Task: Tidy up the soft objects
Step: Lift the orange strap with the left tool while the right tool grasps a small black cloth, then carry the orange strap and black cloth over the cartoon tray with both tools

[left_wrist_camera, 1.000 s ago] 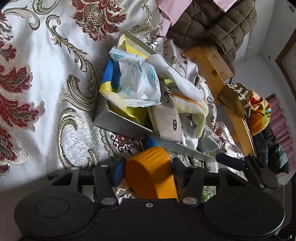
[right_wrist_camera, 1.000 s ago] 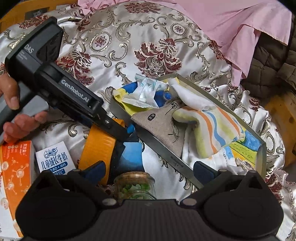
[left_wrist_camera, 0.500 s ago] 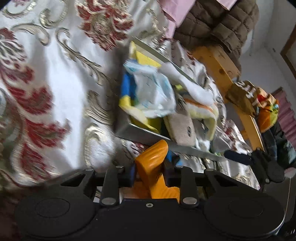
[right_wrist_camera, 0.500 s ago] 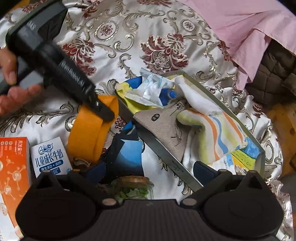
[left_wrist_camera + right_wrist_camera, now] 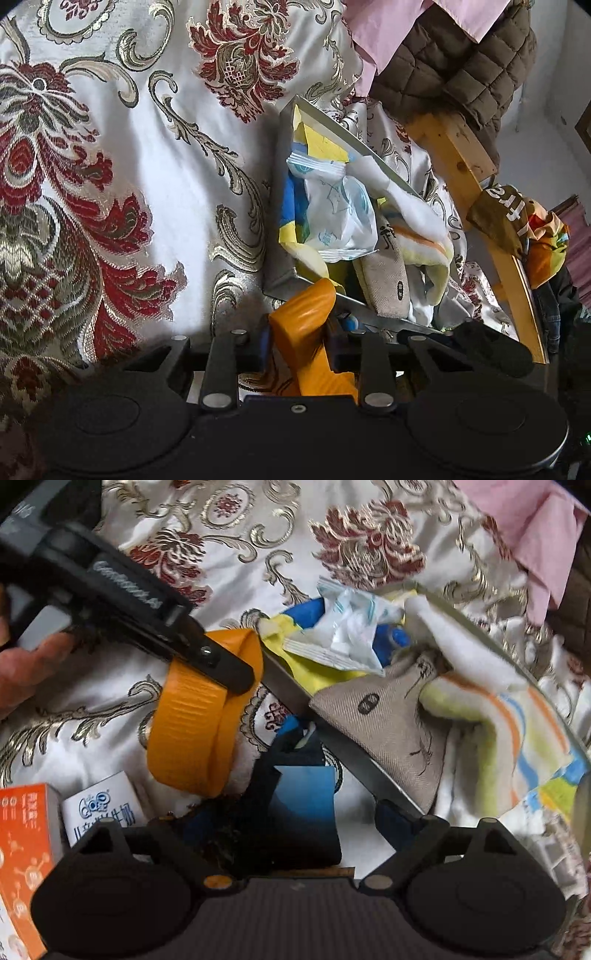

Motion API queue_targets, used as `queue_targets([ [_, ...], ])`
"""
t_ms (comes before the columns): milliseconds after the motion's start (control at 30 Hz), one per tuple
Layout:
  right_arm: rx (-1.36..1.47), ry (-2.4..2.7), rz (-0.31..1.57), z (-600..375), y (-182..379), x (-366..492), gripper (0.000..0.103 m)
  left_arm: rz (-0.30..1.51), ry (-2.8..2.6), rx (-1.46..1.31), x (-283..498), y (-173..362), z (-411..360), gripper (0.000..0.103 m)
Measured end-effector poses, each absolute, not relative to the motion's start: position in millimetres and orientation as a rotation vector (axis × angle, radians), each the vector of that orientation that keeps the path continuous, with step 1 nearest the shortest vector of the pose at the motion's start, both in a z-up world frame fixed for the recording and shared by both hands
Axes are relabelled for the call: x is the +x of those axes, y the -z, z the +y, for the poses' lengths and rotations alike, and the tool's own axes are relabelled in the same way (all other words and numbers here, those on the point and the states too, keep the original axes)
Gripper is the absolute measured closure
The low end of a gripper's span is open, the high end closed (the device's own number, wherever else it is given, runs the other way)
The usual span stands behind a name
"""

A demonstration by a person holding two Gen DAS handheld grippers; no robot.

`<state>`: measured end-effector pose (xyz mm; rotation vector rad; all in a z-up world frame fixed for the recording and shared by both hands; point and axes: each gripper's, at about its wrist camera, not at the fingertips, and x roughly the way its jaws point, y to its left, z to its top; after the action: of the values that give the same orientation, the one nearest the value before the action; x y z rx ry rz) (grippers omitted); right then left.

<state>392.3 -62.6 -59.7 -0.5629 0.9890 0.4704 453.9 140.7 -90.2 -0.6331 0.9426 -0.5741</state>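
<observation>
Orange band (image 5: 192, 716) is hanging beside the tray's (image 5: 332, 746) near rim, its loop running lengthwise toward the tray, left gripper (image 5: 297, 332) jaws clenching it. Right gripper (image 5: 280, 830) jaws are closing, gripping nothing, over a blue pouch (image 5: 299, 794).

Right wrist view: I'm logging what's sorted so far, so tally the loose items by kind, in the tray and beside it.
Soft items in the metal tray: 3: tissue pack, beige pouch, striped towel
Orange bands: 1: orange band, in the left gripper
Cartons outside tray: 2: orange box, milk carton
Total: 6
</observation>
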Motion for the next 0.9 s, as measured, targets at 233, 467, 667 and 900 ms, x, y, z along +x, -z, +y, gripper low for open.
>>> queue_targets([
  [233, -0.443, -0.527, 1.088, -78.8, 62.7, 411.8, 0.016, 0.935, 0.58, -0.618, 453.3, 88.5, 137.9, 0.072],
  [467, -0.392, -0.58, 1.098, -84.4, 58.1, 406.5, 0.043, 0.933, 0.581, -0.614, 452.7, 85.8, 135.2, 0.072],
  [667, -0.339, -0.591, 1.063, -86.2, 52.6, 396.2, 0.072, 0.928, 0.587, -0.58, 445.4, 71.2, 133.7, 0.072],
  [900, -0.303, -0.549, 0.986, -85.7, 43.6, 375.5, 0.092, 0.897, 0.526, -0.548, 429.5, 45.2, 144.0, 0.072],
])
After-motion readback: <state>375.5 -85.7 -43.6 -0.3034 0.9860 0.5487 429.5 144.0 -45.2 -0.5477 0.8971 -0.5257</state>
